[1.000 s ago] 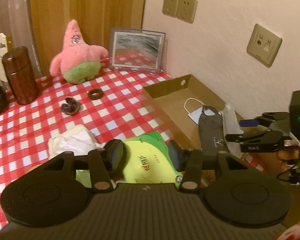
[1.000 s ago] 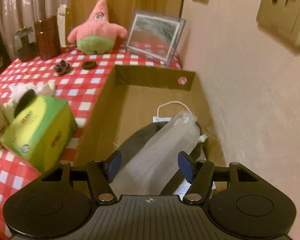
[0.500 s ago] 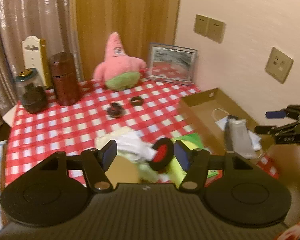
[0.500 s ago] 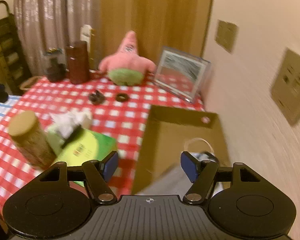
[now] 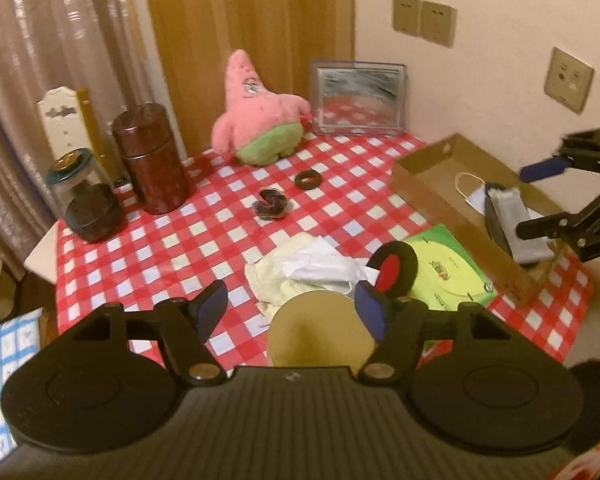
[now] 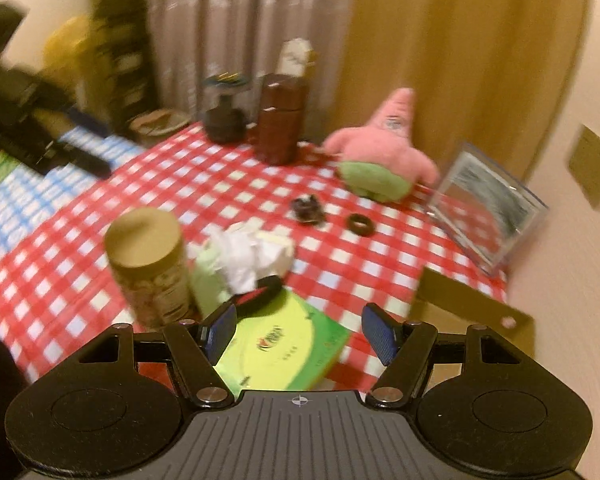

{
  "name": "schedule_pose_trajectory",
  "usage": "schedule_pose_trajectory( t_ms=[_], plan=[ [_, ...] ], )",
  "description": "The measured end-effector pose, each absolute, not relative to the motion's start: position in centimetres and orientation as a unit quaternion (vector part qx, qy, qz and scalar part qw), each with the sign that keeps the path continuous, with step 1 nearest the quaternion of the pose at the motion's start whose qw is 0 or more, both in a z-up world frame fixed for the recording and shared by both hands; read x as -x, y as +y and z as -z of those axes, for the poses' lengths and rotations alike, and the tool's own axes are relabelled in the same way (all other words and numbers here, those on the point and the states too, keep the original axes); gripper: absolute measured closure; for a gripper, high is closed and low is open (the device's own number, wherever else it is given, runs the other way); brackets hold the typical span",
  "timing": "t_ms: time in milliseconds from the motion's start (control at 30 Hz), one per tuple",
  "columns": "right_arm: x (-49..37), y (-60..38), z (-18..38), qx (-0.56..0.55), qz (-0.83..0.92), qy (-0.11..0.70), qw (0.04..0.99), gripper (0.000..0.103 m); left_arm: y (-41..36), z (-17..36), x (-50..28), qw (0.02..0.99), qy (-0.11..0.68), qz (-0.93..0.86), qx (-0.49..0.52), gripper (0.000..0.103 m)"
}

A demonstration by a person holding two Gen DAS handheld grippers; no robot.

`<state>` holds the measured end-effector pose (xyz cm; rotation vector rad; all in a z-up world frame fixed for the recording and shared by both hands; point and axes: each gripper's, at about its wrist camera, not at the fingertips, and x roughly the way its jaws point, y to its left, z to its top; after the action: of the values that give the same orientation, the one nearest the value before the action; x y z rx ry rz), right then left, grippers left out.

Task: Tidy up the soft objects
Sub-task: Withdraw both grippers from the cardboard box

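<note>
Pink plush star (image 5: pixel 258 120) at 12 o'clock: likely light, squashy; pinch mid-body. Left gripper (image 5: pixel 290 310) opening, empty. Right gripper (image 6: pixel 300 330) wide, empty.

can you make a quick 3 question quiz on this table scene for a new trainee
1. True or false: the pink star plush lies inside the cardboard box.
2. Which stands nearest the plush? A) dark brown canister B) green tissue box C) gold-lidded jar
3. Fill in: the face masks lie in the ____.

Key:
1. False. The plush sits on the checked tablecloth by the mirror.
2. A.
3. Cardboard box.
</note>
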<state>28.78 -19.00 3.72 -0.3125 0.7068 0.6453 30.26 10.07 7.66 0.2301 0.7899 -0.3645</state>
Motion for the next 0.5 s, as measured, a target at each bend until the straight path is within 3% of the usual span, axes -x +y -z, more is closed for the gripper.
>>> schedule_pose_trajectory(
  t_ms=[400, 500],
  plan=[
    [-32.5, -14.6, 0.2, 0.235, -0.38, 0.354, 0.821, 0.033, 11.5, -6.2, -36.9, 0.866, 0.418, 0.231, -0.146, 0.024],
    [-33.6, -13.5, 1.4, 0.252, -0.394, 0.361, 0.807, 0.029, 11.5, -5.6, -38.6, 0.861, 0.423, 0.238, -0.154, 0.023]
  ],
)
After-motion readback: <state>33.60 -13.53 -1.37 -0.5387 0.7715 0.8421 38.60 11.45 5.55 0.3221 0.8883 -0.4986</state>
